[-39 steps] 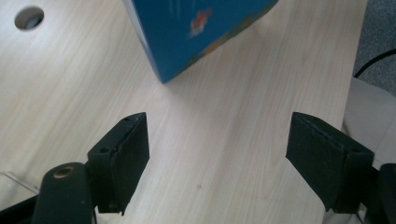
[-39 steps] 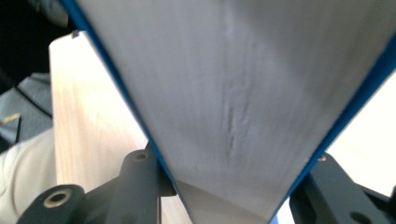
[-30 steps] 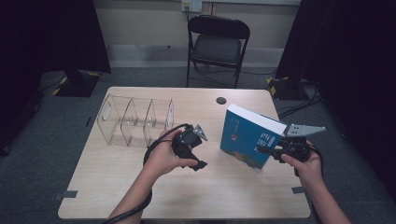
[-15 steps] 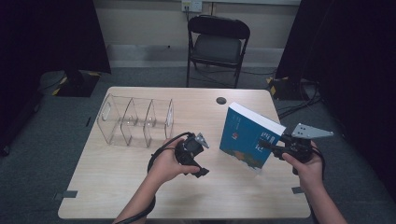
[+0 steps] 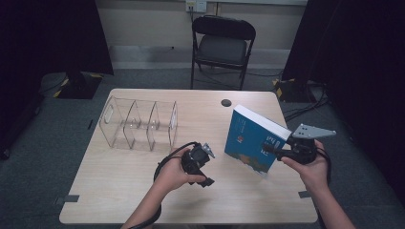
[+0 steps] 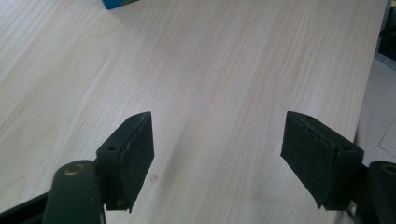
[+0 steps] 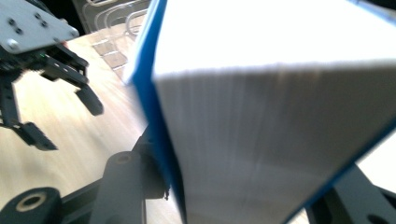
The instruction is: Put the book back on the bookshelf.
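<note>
High view: a blue book (image 5: pixel 250 140) stands tilted on edge at the right of the wooden table (image 5: pixel 119 191), its top leaning toward the right gripper (image 5: pixel 279 151), which meets it at the outer edge. A clear acrylic organizer (image 5: pixel 138 125) with upright dividers lies well apart at the left rear. The left gripper (image 5: pixel 206 164) sits low over the table centre, between organizer and book, touching neither.

Left gripper view: its two jaws stand apart over bare table, nothing between them. A blue corner of the book (image 6: pixel 116 3) shows at the top edge.

Right gripper view: the book's white page block (image 7: pixel 280 140) and blue cover (image 7: pixel 152 79) lie between the jaws. These jaws have just been opening with the book between them; whether the pads now press on it cannot be told, as the contact is hidden. The left gripper (image 7: pixel 60 116) shows farther off, open, with the organizer (image 7: pixel 112 18) behind it.

Assessment: the step in hand appears to be standing up or repositioning the book, probably for filing into the organizer. The next move calls for a firm hold on the book before lifting; with a slackening grip it may topple. The left gripper is placed to steady the cover.
</note>
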Available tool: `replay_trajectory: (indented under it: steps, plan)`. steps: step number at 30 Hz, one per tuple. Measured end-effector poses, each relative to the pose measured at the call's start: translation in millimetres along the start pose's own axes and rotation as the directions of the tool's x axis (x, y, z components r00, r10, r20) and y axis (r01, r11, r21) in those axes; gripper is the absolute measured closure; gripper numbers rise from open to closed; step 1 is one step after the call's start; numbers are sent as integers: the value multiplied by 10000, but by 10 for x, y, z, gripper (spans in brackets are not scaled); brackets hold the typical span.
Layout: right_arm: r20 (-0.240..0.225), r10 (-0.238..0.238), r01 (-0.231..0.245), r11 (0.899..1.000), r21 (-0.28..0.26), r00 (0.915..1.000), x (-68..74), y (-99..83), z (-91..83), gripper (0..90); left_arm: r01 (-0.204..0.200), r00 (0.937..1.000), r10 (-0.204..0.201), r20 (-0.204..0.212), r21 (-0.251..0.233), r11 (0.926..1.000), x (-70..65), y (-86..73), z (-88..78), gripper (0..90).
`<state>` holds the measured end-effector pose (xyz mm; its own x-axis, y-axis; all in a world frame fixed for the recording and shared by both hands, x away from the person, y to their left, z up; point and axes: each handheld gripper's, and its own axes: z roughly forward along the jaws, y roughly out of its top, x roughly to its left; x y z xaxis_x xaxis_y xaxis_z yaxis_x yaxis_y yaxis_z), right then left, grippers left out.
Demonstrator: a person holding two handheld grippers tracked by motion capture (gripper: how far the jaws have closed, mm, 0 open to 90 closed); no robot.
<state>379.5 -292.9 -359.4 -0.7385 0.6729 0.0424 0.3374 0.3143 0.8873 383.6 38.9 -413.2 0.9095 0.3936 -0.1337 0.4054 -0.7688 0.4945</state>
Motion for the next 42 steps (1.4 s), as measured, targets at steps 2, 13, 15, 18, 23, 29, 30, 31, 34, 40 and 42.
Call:
replay_trajectory:
  steps: [2,13,15,18,23,29,30,31,34,40,42]
  plan:
    - [-5,59,-59,9996,289,10000,3,41,8,526,-43,10000,43,1,34,10000,-1,-14,4,258]
    - [341,-67,25,9924,1233,9994,17,262,-7,525,100,9999,-103,108,245,9997,1,-117,22,265]
    - [307,-230,178,9870,1596,9993,21,324,-3,524,70,9999,-73,112,265,9996,-3,-128,31,265]
    - [224,-269,220,9799,1982,9994,10,371,3,533,46,9999,-50,162,297,9995,-7,-155,51,265]
    - [211,-27,-25,9704,2414,9998,-12,434,12,531,71,9997,-78,231,333,9994,-8,-176,73,265]
    - [35,5,-14,9648,2631,10000,-25,483,29,569,51,9997,-59,219,382,9993,-9,-179,72,265]
    - [31,-93,81,9621,2725,10000,-17,496,30,592,65,9997,-73,222,380,9993,-5,-179,66,264]
    - [31,-93,81,9621,2725,10000,-17,496,30,592,65,9997,-73,222,380,9993,-5,-179,66,264]
    - [-83,-366,375,9620,2705,9993,-7,490,26,608,62,9996,-73,259,422,9991,4,-176,54,264]
    - [-169,-378,409,9664,2538,9991,5,473,19,613,101,9997,-110,238,372,9993,24,-183,50,264]
    - [-176,-350,383,9667,2531,9992,17,471,17,614,134,9996,-142,229,349,9993,31,-185,50,264]
